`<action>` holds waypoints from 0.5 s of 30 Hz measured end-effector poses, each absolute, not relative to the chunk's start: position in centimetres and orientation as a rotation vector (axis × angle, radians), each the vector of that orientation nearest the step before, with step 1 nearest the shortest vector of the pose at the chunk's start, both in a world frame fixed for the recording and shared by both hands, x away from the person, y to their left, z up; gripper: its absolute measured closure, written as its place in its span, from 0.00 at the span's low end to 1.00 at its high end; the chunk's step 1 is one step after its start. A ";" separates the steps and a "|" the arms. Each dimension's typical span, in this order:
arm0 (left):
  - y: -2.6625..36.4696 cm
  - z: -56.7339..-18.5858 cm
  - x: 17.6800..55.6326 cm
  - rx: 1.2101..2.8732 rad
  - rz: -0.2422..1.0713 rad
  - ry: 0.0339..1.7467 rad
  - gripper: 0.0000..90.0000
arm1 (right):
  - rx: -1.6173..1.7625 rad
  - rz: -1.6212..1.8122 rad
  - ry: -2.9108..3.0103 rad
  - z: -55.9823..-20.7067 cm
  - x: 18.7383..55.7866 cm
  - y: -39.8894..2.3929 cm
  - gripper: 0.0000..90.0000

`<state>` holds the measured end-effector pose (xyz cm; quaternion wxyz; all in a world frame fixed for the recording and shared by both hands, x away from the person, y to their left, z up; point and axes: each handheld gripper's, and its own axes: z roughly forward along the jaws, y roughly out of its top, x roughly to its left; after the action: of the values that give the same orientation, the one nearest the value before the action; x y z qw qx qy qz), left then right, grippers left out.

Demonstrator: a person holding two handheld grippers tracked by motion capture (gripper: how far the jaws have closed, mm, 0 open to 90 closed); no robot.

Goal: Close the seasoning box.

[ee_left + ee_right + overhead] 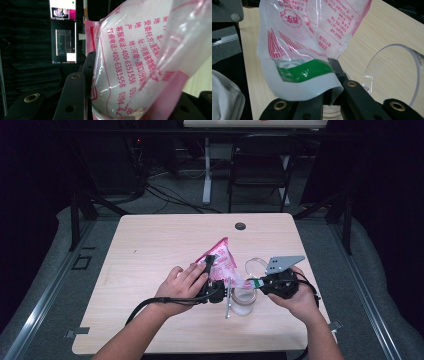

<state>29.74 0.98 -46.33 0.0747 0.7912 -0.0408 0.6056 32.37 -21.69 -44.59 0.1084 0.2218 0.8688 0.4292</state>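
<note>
High view: a pink-and-white bag (220,262) is held tilted above the table (150,250), its low end over a clear jar (244,301) near the table's front edge. The left gripper (209,276) clamps the bag's middle from the left of the jar; the right gripper (256,283) pinches the bag's low corner just above the jar. A clear lid (255,267) lies just behind the jar, and a metal spoon (228,301) lies against the jar's left side. Left gripper view: the bag (135,62), printed in pink, fills the gap between the black jaws, which press on it from both sides. Right gripper view: the jaws are clenched on the bag's (304,57) white edge below a green stripe; the lid (394,75) stands on its rim to the right of the bag, on the table (384,27).
</note>
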 end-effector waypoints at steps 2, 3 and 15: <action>1.0 -46.3 29.7 2.375 1.817 -0.123 0.70 | 0.653 1.263 2.556 -44.6 32.4 -21.7 1.00; 1.0 -46.2 29.7 2.377 1.823 -0.132 0.70 | 0.652 1.263 2.556 -44.6 32.4 -21.7 1.00; 0.9 -46.2 29.6 2.374 1.831 -0.129 0.71 | 0.654 1.265 2.557 -44.7 32.4 -21.7 1.00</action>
<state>29.64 0.86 -46.20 0.0705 0.7892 -0.0429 0.6086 32.43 -21.71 -44.73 0.1074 0.2221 0.8686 0.4297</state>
